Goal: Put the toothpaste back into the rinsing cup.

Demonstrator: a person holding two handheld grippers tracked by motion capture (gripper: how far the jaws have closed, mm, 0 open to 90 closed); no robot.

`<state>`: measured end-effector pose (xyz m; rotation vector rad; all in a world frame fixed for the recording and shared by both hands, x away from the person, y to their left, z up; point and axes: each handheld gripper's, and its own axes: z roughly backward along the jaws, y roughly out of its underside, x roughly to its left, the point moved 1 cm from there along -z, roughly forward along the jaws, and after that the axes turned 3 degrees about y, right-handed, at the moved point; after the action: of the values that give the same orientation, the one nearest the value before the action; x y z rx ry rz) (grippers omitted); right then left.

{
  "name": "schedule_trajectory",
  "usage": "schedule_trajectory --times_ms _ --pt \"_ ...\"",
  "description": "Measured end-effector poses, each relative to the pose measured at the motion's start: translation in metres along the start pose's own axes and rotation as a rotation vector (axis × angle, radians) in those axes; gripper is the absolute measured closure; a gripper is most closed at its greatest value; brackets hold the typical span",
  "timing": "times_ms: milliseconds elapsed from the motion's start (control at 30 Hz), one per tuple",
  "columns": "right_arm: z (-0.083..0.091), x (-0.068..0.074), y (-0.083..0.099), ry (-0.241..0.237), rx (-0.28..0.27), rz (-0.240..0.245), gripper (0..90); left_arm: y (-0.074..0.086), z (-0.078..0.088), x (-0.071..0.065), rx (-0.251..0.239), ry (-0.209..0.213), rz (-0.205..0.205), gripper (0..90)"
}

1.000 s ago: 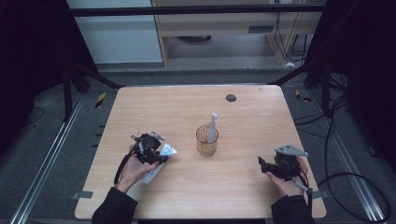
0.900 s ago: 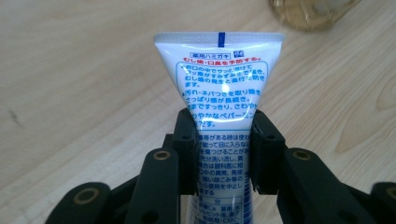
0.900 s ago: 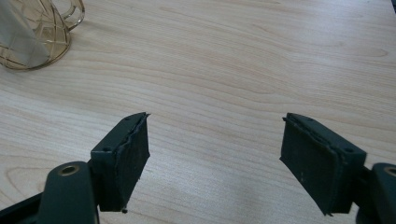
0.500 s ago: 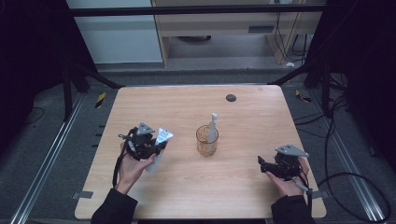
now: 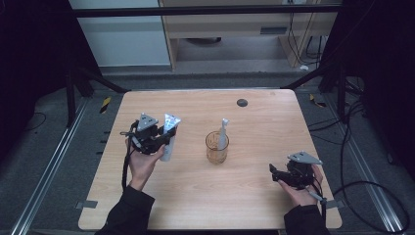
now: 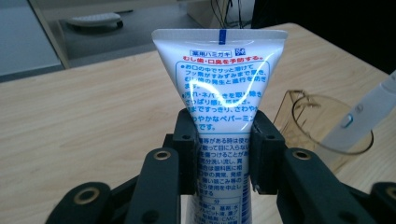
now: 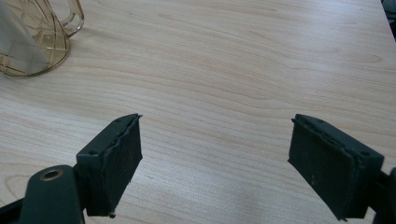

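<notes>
The left gripper view shows what the high view cannot resolve: the left claw [image 6: 223, 154] pinches a white toothpaste tube [image 6: 219, 79] by its middle, the flat crimped end standing above the pads and the blue and red print facing the camera, with a bright glare streak across it. Beyond and to the right of that claw in the same view sits an amber see-through cup [image 6: 322, 130] holding a white toothbrush [image 6: 369, 109]. The high view places the left claw [image 5: 155, 138] over the table [image 5: 254, 205], with the tube [image 5: 169, 134] upright in it and the cup [image 5: 217, 148] well apart, between the two claws. The right gripper view shows the right claw [image 7: 215, 158] spread wide with nothing between its pads, bare table wood beneath it, and the cup [image 7: 32, 42] far ahead to its left. Against the earlier frames, the left claw has risen off the table with the tube, which lay lower and more tilted before; the right claw's jaws have just been opening, empty, and that hand has kept its place. In the high view the right claw [image 5: 281, 175] sits low near the table's near edge.
</notes>
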<state>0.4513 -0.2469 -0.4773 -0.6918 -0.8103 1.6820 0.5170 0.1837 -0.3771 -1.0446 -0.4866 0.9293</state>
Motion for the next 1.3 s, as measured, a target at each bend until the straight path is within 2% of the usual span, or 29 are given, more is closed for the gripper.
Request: schedule_trajectory --times_ms 167,300,433,633,1067,1300 --pt "-0.001 0.000 0.000 -0.001 0.003 0.000 17.9 -0.010 -0.009 -0.008 -0.054 0.008 0.008 67.8" --pt "-0.002 0.001 0.001 -0.001 0.004 0.001 18.0 -0.019 -0.017 -0.015 -0.082 0.009 -0.009 67.8" --pt "-0.002 0.002 0.001 -0.002 0.004 0.007 17.8 -0.027 -0.026 -0.021 -0.120 0.023 -0.009 67.8" --pt "-0.002 0.000 0.001 0.003 0.000 0.004 17.9 -0.033 -0.033 -0.030 -0.172 0.036 -0.020 67.9" --pt "-0.002 -0.001 0.002 0.002 -0.002 -0.004 18.6 -0.044 -0.049 -0.048 -0.241 0.081 -0.014 67.9" --pt "-0.003 0.000 0.002 -0.001 0.001 -0.003 18.7 -0.048 -0.053 -0.059 -0.259 0.101 -0.021 67.9"
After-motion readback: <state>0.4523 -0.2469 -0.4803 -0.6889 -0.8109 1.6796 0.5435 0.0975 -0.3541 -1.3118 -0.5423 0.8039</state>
